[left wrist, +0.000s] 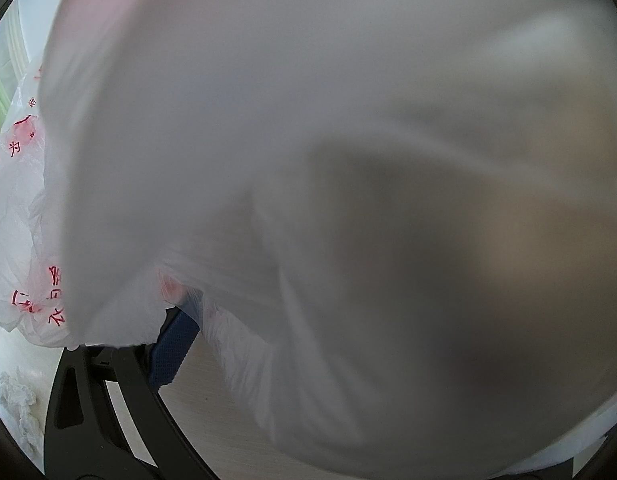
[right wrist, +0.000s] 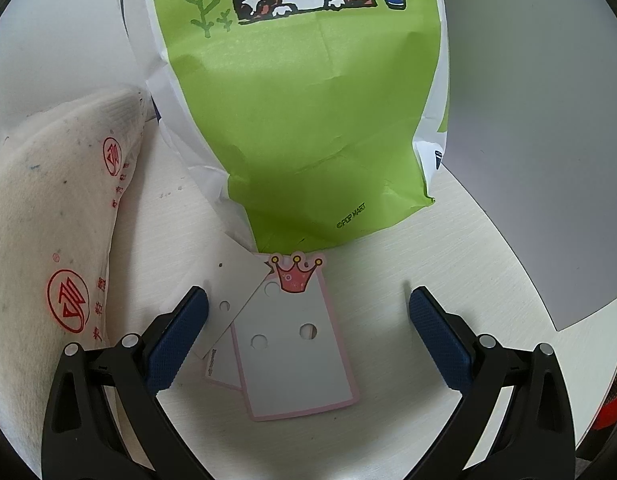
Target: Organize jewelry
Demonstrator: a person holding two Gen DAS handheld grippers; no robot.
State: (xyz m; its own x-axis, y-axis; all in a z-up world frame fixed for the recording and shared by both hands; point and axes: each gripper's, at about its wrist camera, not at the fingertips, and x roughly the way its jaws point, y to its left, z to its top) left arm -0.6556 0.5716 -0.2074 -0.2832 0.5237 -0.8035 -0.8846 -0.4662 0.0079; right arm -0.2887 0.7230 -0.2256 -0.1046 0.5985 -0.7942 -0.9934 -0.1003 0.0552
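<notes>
In the right wrist view my right gripper (right wrist: 307,293) is open just above the white table. Between its blue pads lies an empty grey earring card (right wrist: 296,360) with a pink rim, punched holes and a pink crown on top. A plain grey card (right wrist: 236,292) overlaps its left corner and touches the left pad (right wrist: 176,340). A third card (right wrist: 222,368) peeks out beneath. No jewelry shows. In the left wrist view a white plastic bag (left wrist: 308,140) with red print covers nearly everything. Only one finger (left wrist: 172,348) of my left gripper (left wrist: 308,320) shows, standing wide to the side.
A green paper bag (right wrist: 308,120) with a cartoon animal lies flat just beyond the cards. A white knit glove (right wrist: 48,220) with red stamps rests at the left. The round table's edge (right wrist: 520,248) curves on the right. A crumpled white tissue (left wrist: 16,404) lies at lower left.
</notes>
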